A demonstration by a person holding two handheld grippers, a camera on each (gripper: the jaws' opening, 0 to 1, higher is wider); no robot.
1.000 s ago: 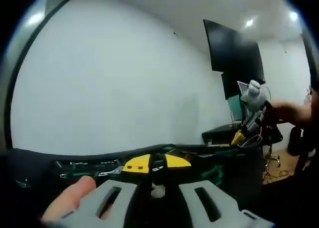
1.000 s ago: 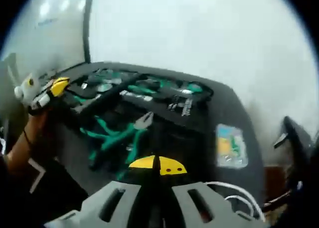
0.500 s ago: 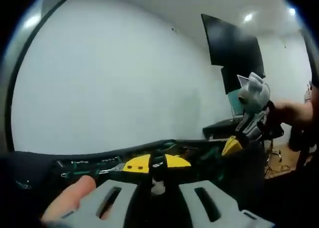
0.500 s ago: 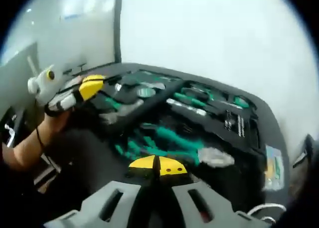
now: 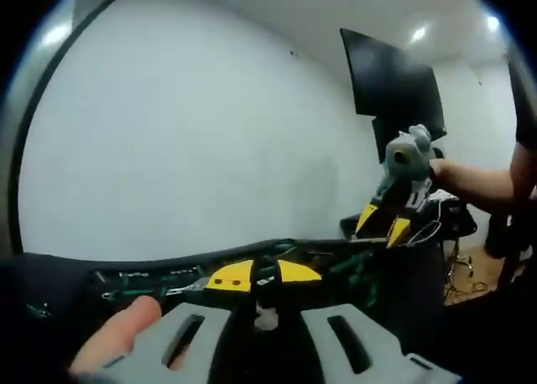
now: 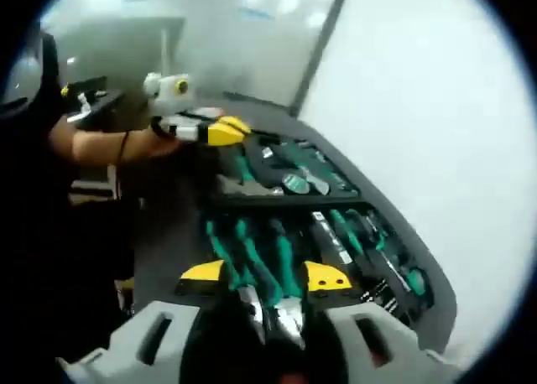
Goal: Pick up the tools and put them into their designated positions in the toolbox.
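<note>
An open black toolbox point(image 6: 436, 304) holds rows of green-handled tools. Several green-handled pliers point(image 6: 248, 258) lie in its near tray. My right gripper point(image 6: 264, 277) is open, with its yellow tips on either side of those pliers, close above them; whether they touch is unclear. From the left gripper view, the right gripper point(image 5: 383, 223) hangs above the toolbox edge point(image 5: 352, 271), tips apart. My left gripper point(image 5: 263, 274) is shut, with nothing visible in it, low at the toolbox's edge. It also appears as the left gripper point(image 6: 220, 132) at the box's far end.
A person's finger point(image 5: 113, 338) rests beside my left jaw, and a forearm point(image 6: 109, 142) reaches in behind the left gripper. A white wall runs behind the toolbox. A dark monitor point(image 5: 390, 86) hangs on the wall, with a desk and cables below it.
My right gripper has opened and dropped close over the green pliers, with its view swinging round. In the left gripper view it has shifted left and a little higher. The left gripper has stayed put.
</note>
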